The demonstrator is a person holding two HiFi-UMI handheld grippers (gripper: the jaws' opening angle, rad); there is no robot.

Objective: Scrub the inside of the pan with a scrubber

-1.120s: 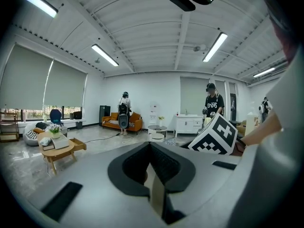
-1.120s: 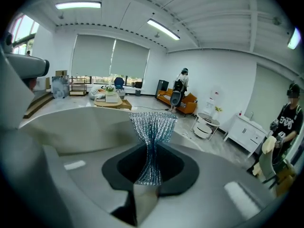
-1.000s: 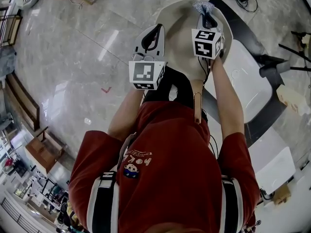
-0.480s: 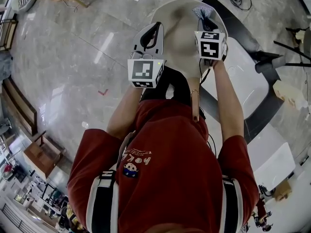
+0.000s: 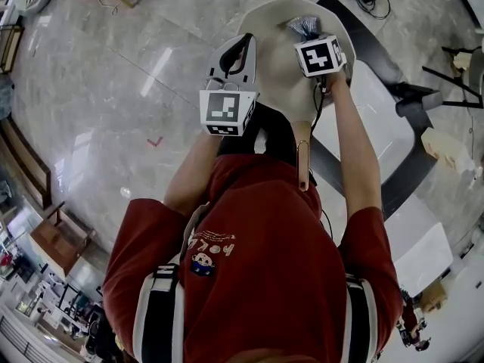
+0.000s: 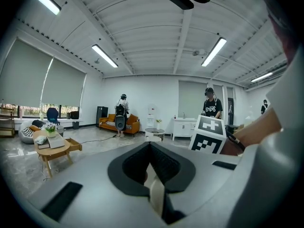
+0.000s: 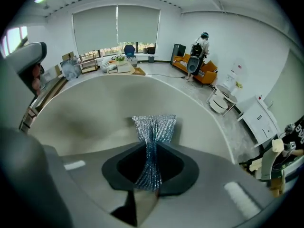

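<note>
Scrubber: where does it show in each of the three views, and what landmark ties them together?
Head view: the scrubber is at top centre, over the pan.
Left gripper view: not in it.
Right gripper view: centre, pinched in the right gripper, fanning out past its fingers.
Shared landmark: the cream pan, which fills the right gripper view; what looks like its rim sits in the left gripper.

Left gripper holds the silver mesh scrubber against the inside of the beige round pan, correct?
Wrong gripper. The right gripper holds the silver mesh scrubber against the inside of the beige round pan. The right gripper view shows it.
</note>
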